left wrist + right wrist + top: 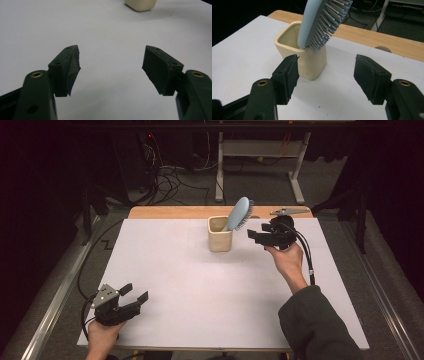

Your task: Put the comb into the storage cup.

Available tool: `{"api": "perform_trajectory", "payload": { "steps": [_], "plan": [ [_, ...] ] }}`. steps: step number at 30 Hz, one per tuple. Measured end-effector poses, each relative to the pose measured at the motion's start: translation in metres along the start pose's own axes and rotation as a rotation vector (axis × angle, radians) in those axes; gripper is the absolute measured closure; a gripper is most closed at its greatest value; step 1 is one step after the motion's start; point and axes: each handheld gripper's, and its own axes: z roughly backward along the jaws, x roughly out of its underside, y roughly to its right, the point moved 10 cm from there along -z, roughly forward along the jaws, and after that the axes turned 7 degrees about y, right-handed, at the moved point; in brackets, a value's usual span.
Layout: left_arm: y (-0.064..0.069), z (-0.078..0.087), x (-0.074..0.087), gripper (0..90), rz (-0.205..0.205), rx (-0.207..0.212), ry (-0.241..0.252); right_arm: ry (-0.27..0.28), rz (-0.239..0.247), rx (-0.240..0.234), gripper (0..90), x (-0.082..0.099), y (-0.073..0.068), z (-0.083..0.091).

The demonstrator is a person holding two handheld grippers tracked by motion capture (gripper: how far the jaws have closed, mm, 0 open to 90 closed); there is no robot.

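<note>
While our right gripper (pixel 256 236) hangs just beside the cream cup (pixel 220 234) at the far side of the white table (pixel 200 285), its jaws stand wide apart with nothing between them. We see the blue hairbrush (pixel 239 214) standing handle-down in that cup, its head leaning out over the rim toward our right gripper, bristles facing that side. In the right gripper view the brush head (pixel 322 17) rises above and between the two open jaws, and the cup (pixel 304 60) sits just past the left one.

We judge the step in hand to be either taking the brush or having just let it go; we cannot tell which. If we take it, we should lift the gripper to the height of the head, close across the smooth back and the bristles rather than on the cup, and draw it up along its own lean so the cup does not tip.

Our left gripper (pixel 131 295) rests near the table's near-left corner, well apart from the cup, jaws open and empty.
</note>
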Motion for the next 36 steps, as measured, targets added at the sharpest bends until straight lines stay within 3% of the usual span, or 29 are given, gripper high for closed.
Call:
{"api": "perform_trajectory", "payload": {
  "steps": [6, 13, 28, 36],
  "plan": [
    [0.002, 0.004, -0.003, 30.5, -0.01, 0.003, 0.02, -0.003, 0.015, 0.003, 37.2, -0.001, -0.005, 0.005],
    [0.003, 0.002, -0.003, 30.5, -0.012, 0.013, 0.01, 0.014, 0.041, -0.018, 37.1, -0.002, -0.016, 0.012],
    [0.001, 0.0, -0.001, 30.5, -0.006, 0.003, 0.008, 0.009, 0.017, -0.012, 37.1, 0.014, -0.002, 0.023],
    [0.001, 0.001, -0.001, 30.5, -0.002, 0.002, 0.006, 0.009, 0.031, -0.007, 37.2, 0.018, 0.0, 0.029]
  ]
}}
